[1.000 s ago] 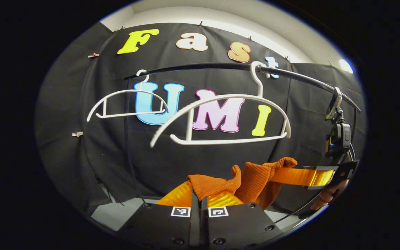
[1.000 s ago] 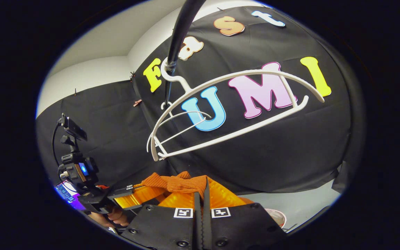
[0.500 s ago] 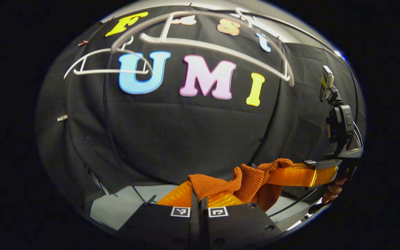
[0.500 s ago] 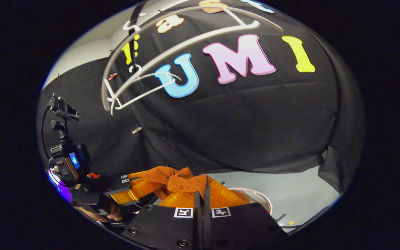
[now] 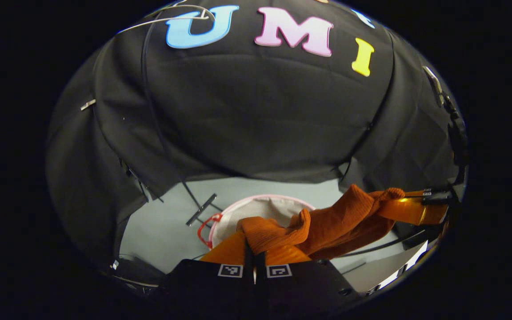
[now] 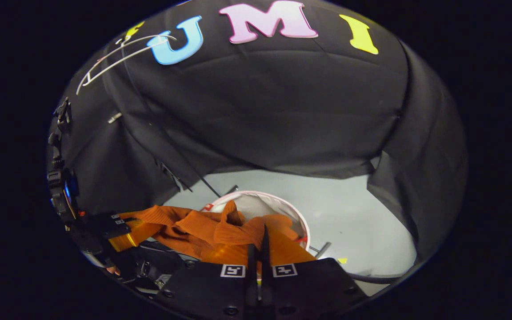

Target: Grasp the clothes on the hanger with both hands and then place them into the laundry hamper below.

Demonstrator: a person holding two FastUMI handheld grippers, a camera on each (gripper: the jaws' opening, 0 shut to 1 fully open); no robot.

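In the left gripper view, my left gripper (image 5: 255, 249) sits at the bottom with its two fingers pressed together on a bunched fold of the orange knit garment (image 5: 327, 224). The cloth stretches from there up and to the right, where my right gripper (image 5: 405, 209) pinches its far end at the edge of the view. Below and behind the cloth stands the laundry hamper (image 5: 256, 206), round, pale inside with a pink rim and a red handle on its left side, resting on the grey floor (image 5: 158, 226). A white hanger (image 5: 167, 18) shows at the very top, bare. In the right gripper view, my right gripper (image 6: 258, 249) is clamped on another fold of the same garment (image 6: 202, 226), fingers closed tight with cloth between them. The garment runs leftward to my left gripper (image 6: 120, 238), which grips it near the edge. The hamper (image 6: 282, 200) lies directly under the cloth, its mouth partly covered by it. The hanger (image 6: 114, 58) hangs high on the left, well apart from the garment.
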